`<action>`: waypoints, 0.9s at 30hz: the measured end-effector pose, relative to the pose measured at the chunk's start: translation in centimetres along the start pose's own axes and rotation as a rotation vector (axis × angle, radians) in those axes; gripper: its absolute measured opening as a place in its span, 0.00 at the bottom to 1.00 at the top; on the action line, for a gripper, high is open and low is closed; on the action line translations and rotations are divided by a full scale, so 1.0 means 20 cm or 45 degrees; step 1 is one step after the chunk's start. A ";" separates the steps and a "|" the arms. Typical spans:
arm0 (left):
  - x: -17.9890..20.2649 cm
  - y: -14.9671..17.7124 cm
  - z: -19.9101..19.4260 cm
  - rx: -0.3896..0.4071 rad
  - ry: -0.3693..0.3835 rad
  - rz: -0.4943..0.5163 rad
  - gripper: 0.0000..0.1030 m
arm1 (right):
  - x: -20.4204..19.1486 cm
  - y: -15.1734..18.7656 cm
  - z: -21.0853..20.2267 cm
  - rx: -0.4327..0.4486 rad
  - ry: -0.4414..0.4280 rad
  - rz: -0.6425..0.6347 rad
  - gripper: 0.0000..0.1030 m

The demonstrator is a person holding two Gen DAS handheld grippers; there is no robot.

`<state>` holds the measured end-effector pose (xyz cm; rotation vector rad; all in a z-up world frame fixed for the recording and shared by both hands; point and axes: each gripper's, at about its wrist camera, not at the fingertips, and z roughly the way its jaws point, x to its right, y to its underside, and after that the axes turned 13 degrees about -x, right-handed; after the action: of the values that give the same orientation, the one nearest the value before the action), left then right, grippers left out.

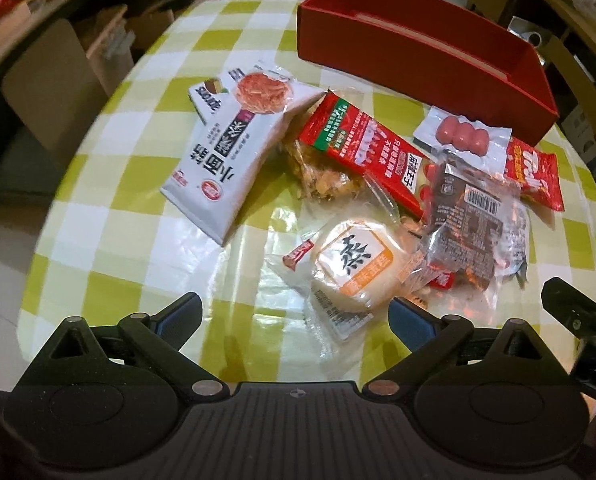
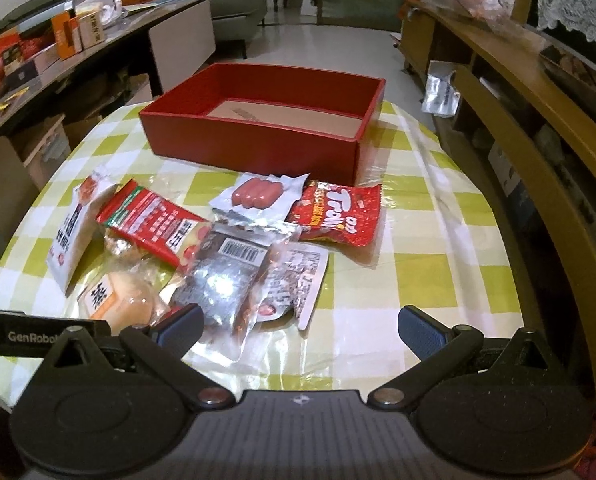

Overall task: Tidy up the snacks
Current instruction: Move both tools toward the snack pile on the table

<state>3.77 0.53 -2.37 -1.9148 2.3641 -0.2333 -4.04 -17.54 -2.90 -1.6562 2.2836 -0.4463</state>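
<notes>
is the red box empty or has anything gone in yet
Empty, as far as shown: the red box shows only bare cardboard floor in the right wrist view, though its near wall hides part. All snack packets lie on the table.

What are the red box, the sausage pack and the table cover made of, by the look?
Red box: likely rigid cardboard, matte red skin; a bare brown board floor shows inside.
Sausage pack: clear plastic film moulded tight over three pink sausages, probably vacuum-sealed, white backing.
Table cover: glossy green-and-white check, probably vinyl or clear film over cloth; it shows glare patches and wrinkles.
</notes>
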 end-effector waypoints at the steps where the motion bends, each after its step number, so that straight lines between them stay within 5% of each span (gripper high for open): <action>1: 0.01 -0.01 0.00 0.004 0.017 0.003 0.98 | 0.01 -0.01 0.00 -0.005 -0.003 0.006 1.00; 6: 0.10 -0.03 0.01 0.023 -0.019 0.075 0.98 | 0.03 -0.03 0.02 -0.018 -0.013 0.029 1.00; 21: 0.14 -0.18 0.18 -0.091 0.009 0.002 0.98 | 0.08 -0.10 0.08 -0.064 -0.031 0.074 1.00; 27: 0.12 -0.18 0.17 -0.094 0.031 0.015 0.86 | 0.12 -0.13 0.08 -0.067 -0.055 0.129 1.00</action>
<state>7.42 -2.71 -5.05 -1.9401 2.4320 -0.1717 -1.83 -20.81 -3.36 -1.5499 2.3538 -0.3273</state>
